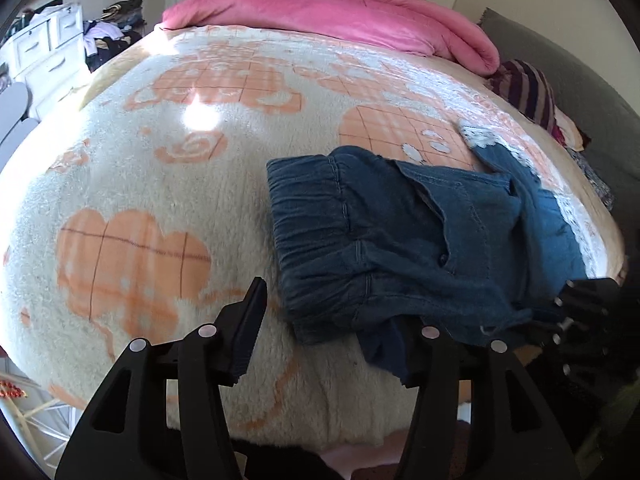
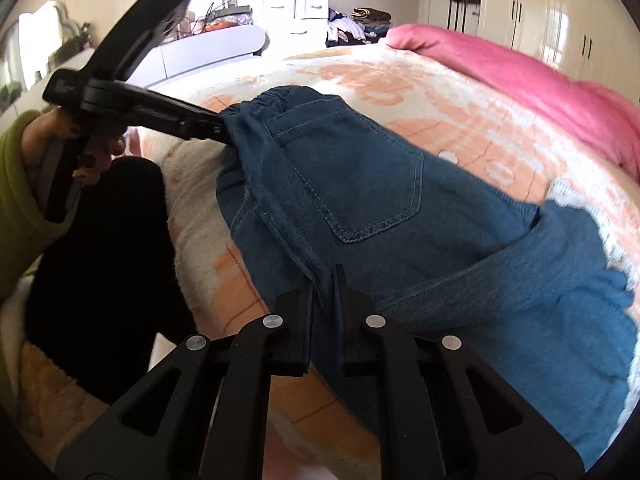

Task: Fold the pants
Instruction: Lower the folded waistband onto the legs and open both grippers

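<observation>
1. on the bed, over a cream blanket with peach check shapes, lie the blue denim pants, partly folded – elastic waistband toward the middle of the bed, legs trailing off to the right with a white lace trim at their edge.
2. left gripper: in its own view the jaws stand wide apart, one finger over bare blanket and the other hidden under a lifted flap of denim. seen from the right wrist, the left gripper's tip meets the waistband corner and the cloth looks gathered there – whether it truly clamps that corner i cannot tell.
3. right gripper: jaws drawn narrow, pinching a ridge of the pants' edge between them, just below the back pocket.
4. a hand in a green sleeve holds the left gripper's handle.
5. at the far end of the bed a pink duvet is bunched; a striped cloth lies near the right edge.
6. beyond the bed stand white drawers with piled clothes beside them, and white wardrobe doors.
</observation>
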Tool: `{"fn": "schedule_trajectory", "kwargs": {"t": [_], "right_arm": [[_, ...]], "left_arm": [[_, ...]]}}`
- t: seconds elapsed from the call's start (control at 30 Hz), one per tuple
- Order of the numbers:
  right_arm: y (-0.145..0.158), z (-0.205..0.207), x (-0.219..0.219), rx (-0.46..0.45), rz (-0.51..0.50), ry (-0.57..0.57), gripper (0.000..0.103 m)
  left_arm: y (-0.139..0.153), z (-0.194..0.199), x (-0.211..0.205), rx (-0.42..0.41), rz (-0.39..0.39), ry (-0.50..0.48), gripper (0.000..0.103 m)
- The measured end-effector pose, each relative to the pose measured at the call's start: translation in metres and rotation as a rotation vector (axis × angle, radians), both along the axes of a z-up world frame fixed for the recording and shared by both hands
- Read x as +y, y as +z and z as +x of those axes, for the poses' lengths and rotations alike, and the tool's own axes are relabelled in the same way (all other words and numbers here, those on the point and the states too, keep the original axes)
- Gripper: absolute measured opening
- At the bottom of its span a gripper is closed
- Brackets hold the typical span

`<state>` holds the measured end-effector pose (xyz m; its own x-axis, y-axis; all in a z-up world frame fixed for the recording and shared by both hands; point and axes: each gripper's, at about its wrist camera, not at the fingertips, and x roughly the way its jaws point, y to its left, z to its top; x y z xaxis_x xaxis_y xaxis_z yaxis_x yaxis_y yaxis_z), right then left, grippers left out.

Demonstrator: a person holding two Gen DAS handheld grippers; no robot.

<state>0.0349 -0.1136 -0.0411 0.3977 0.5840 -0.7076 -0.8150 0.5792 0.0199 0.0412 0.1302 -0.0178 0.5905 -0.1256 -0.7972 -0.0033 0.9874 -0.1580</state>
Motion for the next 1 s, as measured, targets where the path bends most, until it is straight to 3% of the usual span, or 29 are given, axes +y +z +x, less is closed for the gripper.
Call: {"fn": "schedule_trajectory", "kwargs": {"t": [0.2,0.6,0.77,0.9,1.0], "right_arm": [[0.009,-0.007,-0.003,-0.006,0.050,0.032,0.007],[-0.005,-0.009,0.000,0.048,0.016,0.039,0.009],[-0.006,-0.010,-0.001,0.063,0.029,0.048,0.013],[-0.005,-0.011,0.000,0.064,0.028,0.051,0.016],[-0.003,-0.013,-0.001,0.066,0.035,0.054,0.017]], "left_arm": [[0.018,-0.019,0.004,-0.014,0.020,0.012,0.053],[0.055,-0.039,-0.008,-0.079,0.141,0.016,0.053],[0.066,-0.040,-0.012,-0.116,0.101,0.013,0.052],[0.054,-0.028,-0.033,-0.100,0.039,-0.042,0.049],[0.040,-0.020,-0.049,-0.075,0.055,-0.071,0.045]]}}
